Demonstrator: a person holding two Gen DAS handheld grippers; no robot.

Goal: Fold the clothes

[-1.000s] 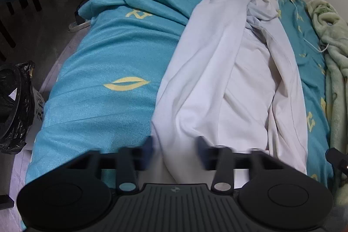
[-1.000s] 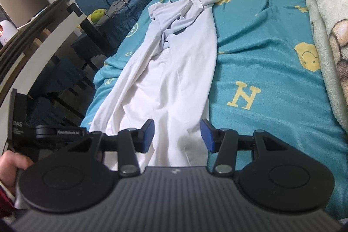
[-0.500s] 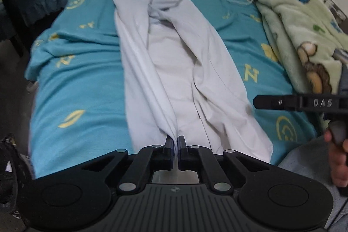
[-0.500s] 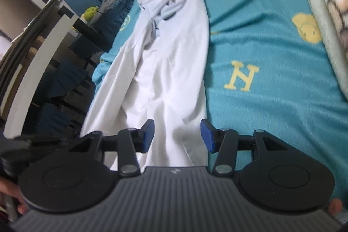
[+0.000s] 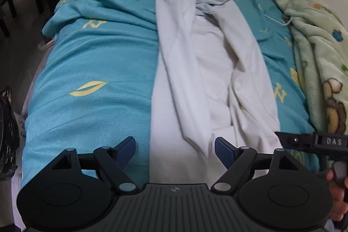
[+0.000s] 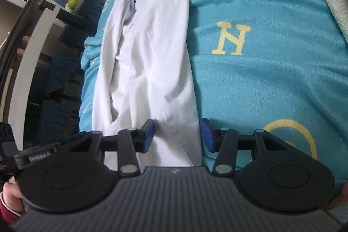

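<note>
White garment (image 5: 208,71) lies lengthwise mid-frame on teal bedspread (image 5: 97,62) | left gripper (image 5: 175,150) has released, jaws now spread | right gripper (image 6: 177,134) spread, straddling near hem | re-grasp pending.

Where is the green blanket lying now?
In the left wrist view, the green blanket lies along the bed's right edge, right of the white garment.

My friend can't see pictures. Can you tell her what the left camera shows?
A long white garment lies stretched out down a teal bedspread with yellow prints. The left gripper hangs open over the garment's near end, holding nothing. A fuzzy green blanket lies along the right side, and the right gripper pokes in at the right edge.
</note>
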